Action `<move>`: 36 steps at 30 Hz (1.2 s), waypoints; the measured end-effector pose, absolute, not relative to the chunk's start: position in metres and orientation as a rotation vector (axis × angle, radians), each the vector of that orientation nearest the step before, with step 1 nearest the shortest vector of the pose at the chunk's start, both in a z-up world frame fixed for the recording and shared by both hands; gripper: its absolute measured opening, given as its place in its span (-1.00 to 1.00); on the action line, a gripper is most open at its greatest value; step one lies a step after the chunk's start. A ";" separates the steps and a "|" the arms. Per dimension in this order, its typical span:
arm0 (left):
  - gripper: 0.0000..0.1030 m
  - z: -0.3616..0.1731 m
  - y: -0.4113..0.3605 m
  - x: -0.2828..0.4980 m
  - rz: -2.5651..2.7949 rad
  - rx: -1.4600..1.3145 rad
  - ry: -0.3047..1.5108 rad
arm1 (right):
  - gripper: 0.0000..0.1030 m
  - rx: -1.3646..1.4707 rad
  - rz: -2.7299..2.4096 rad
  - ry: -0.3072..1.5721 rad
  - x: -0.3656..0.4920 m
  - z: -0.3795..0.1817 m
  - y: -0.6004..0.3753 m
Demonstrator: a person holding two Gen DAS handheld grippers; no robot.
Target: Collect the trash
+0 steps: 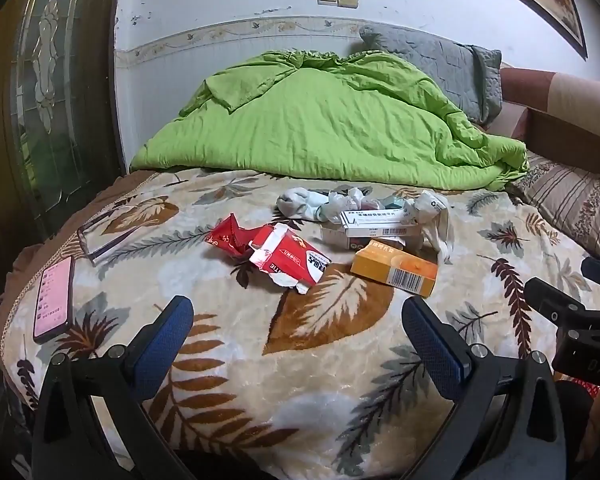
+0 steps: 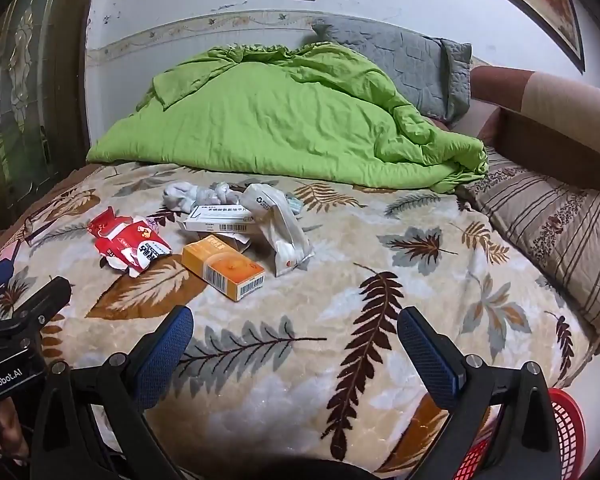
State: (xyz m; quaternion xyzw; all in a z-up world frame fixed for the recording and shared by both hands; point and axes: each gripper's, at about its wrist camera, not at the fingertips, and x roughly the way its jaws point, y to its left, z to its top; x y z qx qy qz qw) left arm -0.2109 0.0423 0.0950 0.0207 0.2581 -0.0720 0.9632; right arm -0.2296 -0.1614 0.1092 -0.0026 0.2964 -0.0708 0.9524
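Both grippers hang over the near end of a bed point(image 1: 340, 380) spread with a leaf-patterned blanket point(image 2: 340, 280), angled down toward it. The left gripper point(image 1: 298, 340) has its blue-padded fingers point(image 1: 168, 344) spread wide with nothing between them, only blanket showing in the gap. The right gripper point(image 2: 296, 344) stands the same way, its fingers point(image 2: 428, 356) wide apart and empty.

The trash lies in a loose cluster on the blanket, beyond both grippers and apart from them. Nearest is an orange box point(image 1: 394, 268) with barcodes on its side, lying flat. To its left lies a torn red and white carton point(image 1: 288, 258), crumpled and opened out. Just behind the orange box is a long white medicine box point(image 1: 374, 224), resting on other flat packaging. To the right of that lies a crumpled white plastic wrapper point(image 1: 432, 216) with a recycling mark, touching the white box. Behind these sit a white sock point(image 1: 296, 204) and some small crumpled scraps, too bunched to tell apart.

At the left edge of the bed a phone point(image 1: 54, 300) lies with its screen lit, and a pair of glasses point(image 1: 100, 236) lies just beyond it. A rumpled green quilt point(image 1: 320, 120) is heaped across the far half of the bed, with a grey quilted pillow point(image 1: 440, 68) behind it against the wall. A striped pillow point(image 2: 560, 232) lies at the right. A red plastic basket point(image 2: 564, 432) shows at the near right, beside the bed.
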 end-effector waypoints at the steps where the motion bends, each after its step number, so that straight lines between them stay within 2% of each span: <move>1: 1.00 0.095 0.042 -0.211 -0.146 0.041 0.523 | 1.00 -0.005 -0.142 0.603 -0.230 0.109 -0.162; 27: 1.00 0.096 0.042 -0.210 -0.148 0.041 0.528 | 1.00 0.000 -0.136 0.603 -0.229 0.108 -0.159; 32: 1.00 0.089 0.047 -0.199 -0.168 -0.002 0.596 | 0.99 0.053 -0.036 0.649 -0.225 0.096 -0.157; 34: 1.00 0.086 0.052 -0.187 -0.180 -0.040 0.642 | 0.96 0.109 0.027 0.700 -0.215 0.094 -0.164; 36: 1.00 0.084 0.057 -0.172 -0.194 -0.084 0.691 | 0.77 0.234 0.123 0.763 -0.205 0.093 -0.173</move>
